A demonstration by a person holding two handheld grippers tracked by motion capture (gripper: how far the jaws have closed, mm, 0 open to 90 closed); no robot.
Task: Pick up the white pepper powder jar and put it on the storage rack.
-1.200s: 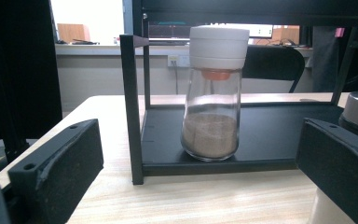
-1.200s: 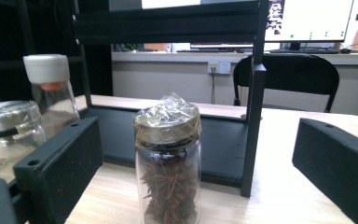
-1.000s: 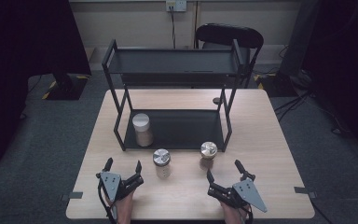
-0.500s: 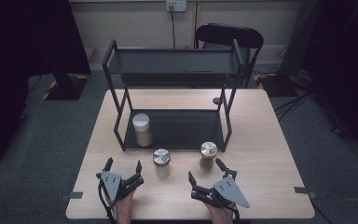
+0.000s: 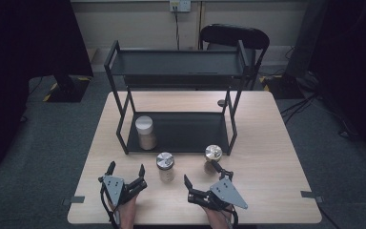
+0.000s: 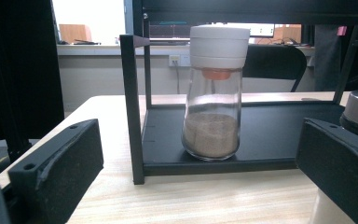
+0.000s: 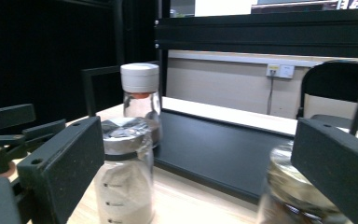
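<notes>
Black jaws of the left gripper (image 5: 126, 172) stand spread, empty, at seven o'clock on the table (image 5: 276, 143). At twelve o'clock from it, a white-capped jar (image 5: 145, 132) stands on the rack (image 5: 181, 131). Two metal-lidded jars (image 5: 165, 166) (image 5: 213, 158) stand before the rack. The right gripper (image 5: 202, 177), jaws spread and just easing inward, holds nothing.
</notes>
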